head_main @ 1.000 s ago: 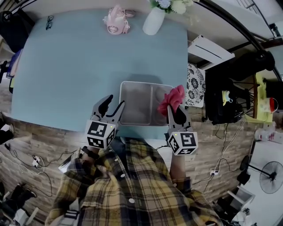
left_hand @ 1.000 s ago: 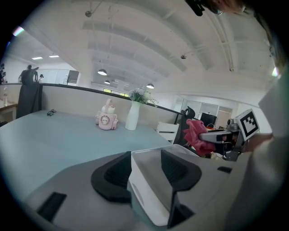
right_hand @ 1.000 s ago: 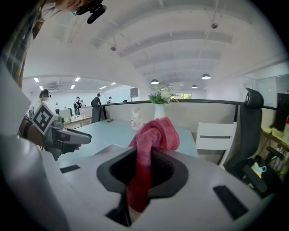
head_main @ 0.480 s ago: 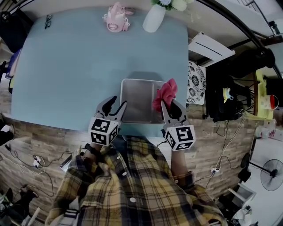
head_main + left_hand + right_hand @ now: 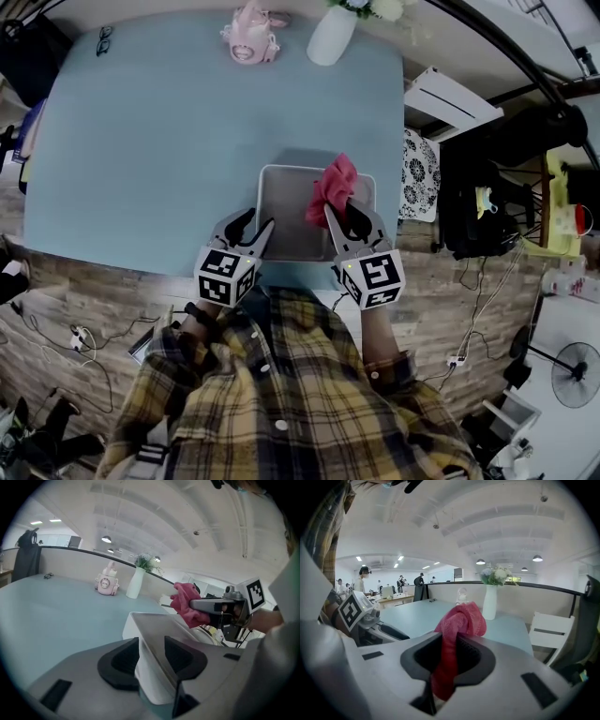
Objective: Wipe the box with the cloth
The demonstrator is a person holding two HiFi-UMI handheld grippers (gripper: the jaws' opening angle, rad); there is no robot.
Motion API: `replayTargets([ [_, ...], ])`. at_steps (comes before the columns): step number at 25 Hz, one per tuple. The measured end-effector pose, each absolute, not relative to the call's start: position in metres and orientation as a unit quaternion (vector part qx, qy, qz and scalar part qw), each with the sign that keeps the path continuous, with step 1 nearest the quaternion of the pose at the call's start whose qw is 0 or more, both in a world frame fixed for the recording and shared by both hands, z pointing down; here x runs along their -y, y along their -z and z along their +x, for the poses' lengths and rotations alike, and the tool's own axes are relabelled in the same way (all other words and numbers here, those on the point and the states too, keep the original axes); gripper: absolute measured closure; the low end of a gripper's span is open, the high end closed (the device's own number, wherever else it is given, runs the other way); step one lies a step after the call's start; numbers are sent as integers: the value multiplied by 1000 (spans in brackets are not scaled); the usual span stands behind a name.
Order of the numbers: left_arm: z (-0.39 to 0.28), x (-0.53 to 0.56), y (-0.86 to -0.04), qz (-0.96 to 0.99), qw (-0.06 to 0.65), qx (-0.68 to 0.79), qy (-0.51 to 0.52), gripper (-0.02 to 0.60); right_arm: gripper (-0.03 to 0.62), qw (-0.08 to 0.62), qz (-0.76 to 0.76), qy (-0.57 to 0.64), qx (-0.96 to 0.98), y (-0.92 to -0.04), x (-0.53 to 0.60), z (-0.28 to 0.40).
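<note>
While the right gripper [image 5: 349, 217] pinches the limp cloth [image 5: 330, 183], the left gripper [image 5: 255, 223], jaws just closing, straddles the box's [image 5: 295, 202] stiff-looking near wall, not yet clamped.

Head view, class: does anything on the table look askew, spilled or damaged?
Nothing stands out. The box sits roughly square to the table edge, the vase stands upright, and the cloth is bunched but whole.
</note>
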State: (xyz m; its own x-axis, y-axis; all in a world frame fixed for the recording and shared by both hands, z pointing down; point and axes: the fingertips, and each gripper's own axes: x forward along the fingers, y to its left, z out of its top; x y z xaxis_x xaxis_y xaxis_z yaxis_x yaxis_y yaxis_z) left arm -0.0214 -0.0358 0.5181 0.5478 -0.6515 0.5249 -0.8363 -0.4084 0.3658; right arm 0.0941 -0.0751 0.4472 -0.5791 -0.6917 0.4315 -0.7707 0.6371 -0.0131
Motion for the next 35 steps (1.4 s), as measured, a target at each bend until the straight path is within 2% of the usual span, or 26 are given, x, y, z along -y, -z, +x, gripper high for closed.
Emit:
replayTargets([
  [14,-18,31,-531,826,313,442,-157,428,525,240,322,-60,914,-466,100,36],
  [22,-18,33,-530,830,311,437,-156,425,525,291,251,-35,922,-489,107,0],
  [29,-18,32,-530,832,307,435,-153,423,525,367,191,2,910,-508,115,-21],
  [35,-18,32,-531,835,302,436,-149,423,525,389,171,-15,905,-519,116,-21],
])
